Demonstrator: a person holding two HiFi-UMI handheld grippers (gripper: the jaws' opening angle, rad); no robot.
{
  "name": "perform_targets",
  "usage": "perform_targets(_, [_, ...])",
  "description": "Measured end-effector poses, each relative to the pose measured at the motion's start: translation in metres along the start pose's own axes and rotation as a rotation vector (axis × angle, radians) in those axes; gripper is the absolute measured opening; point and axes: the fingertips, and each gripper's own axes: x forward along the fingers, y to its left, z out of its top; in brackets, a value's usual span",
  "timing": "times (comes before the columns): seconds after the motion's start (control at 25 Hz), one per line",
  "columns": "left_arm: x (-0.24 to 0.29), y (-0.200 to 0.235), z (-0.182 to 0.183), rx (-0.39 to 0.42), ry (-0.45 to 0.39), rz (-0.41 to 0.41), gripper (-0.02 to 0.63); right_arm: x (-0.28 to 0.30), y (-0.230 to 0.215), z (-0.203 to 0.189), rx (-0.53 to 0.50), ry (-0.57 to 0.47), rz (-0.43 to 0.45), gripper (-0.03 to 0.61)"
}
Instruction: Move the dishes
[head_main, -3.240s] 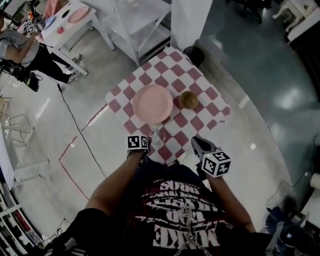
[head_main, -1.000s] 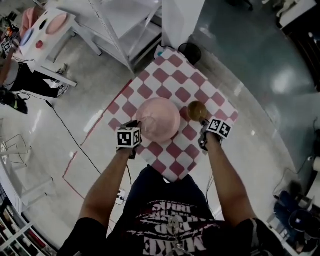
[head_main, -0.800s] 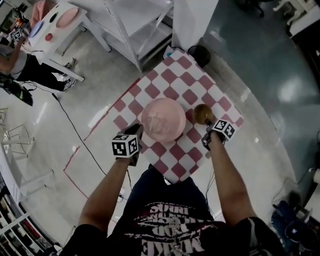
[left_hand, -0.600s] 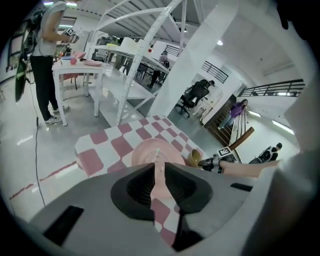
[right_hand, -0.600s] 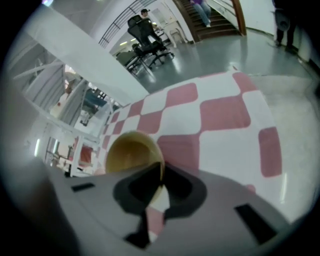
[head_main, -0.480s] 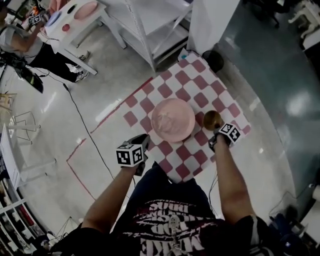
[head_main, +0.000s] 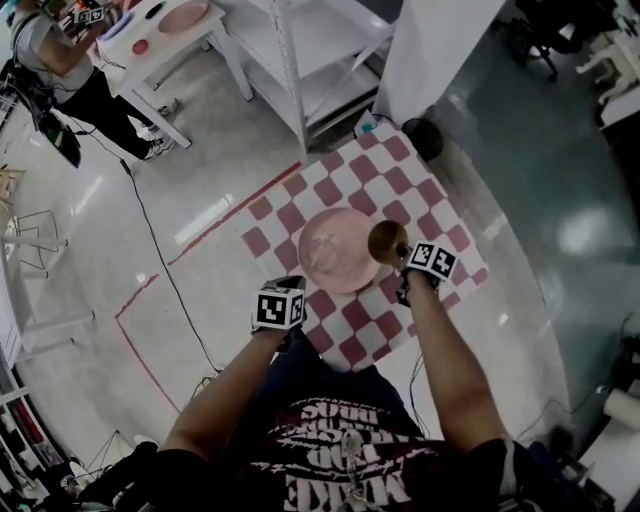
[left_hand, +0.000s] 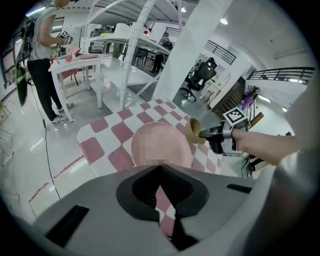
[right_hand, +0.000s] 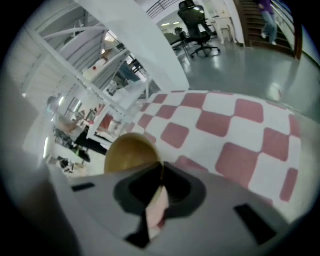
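A pink plate (head_main: 340, 250) lies on the red-and-white checked table (head_main: 350, 330). My left gripper (head_main: 296, 287) is at its near left rim, and its jaws have just been closing. In the left gripper view the plate (left_hand: 160, 142) runs right into my left gripper's (left_hand: 160, 167) meeting fingertips. My right gripper (head_main: 400, 262) is shut on the rim of a brown bowl (head_main: 388, 240), which it holds tilted over the plate's right edge. The right gripper view shows the bowl (right_hand: 131, 152) with its rim pinched at my right gripper (right_hand: 161, 167). The left gripper view also shows the bowl (left_hand: 194, 134).
A white shelf rack (head_main: 300, 60) and a white column (head_main: 430, 50) stand beyond the table. A black round object (head_main: 425, 135) sits on the floor by the far corner. A person (head_main: 50, 50) stands at a white side table (head_main: 170, 25). A black cable (head_main: 160, 250) crosses the floor at left.
The right gripper has closed on the bowl and carried it left, over the plate's edge. The left gripper has come in to the plate's near rim and shut.
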Motion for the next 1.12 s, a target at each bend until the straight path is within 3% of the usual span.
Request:
perform_targets(0.36, [-0.001,-0.014,-0.023,0.036,0.061,-0.020,0.028,0.054,0.045,-0.021,-0.151,0.146,-0.037,0.040])
perform_targets(0.52, [-0.004,-0.008,-0.034,0.037,0.073,-0.019,0.028,0.069,0.048,-0.029,-0.139,0.169,-0.040,0.043])
perform_targets(0.56, [-0.005,-0.005,-0.034,0.041,0.076,-0.017,0.028,0.070,0.051,-0.030,-0.126,0.168,-0.021,0.057])
perform_targets(0.6, [-0.005,-0.003,-0.034,0.043,0.079,-0.016,0.028,0.070,0.054,-0.030,-0.116,0.163,0.000,0.156])
perform_targets(0.64, [-0.005,-0.002,-0.033,0.042,0.082,-0.018,0.028,0.068,0.057,-0.029,-0.111,0.156,0.017,0.188])
perform_targets(0.84, [-0.009,-0.009,-0.019,0.053,0.059,-0.047,0.028,0.036,0.062,-0.029,-0.173,0.124,0.035,0.199])
perform_targets(1.0, [-0.021,-0.026,-0.002,0.079,0.002,-0.094,0.028,-0.022,0.081,-0.027,-0.250,-0.003,0.097,0.196])
perform_targets(1.12, [-0.029,-0.048,0.017,0.107,-0.092,-0.140,0.028,-0.082,0.102,-0.019,-0.359,-0.185,0.175,0.116])
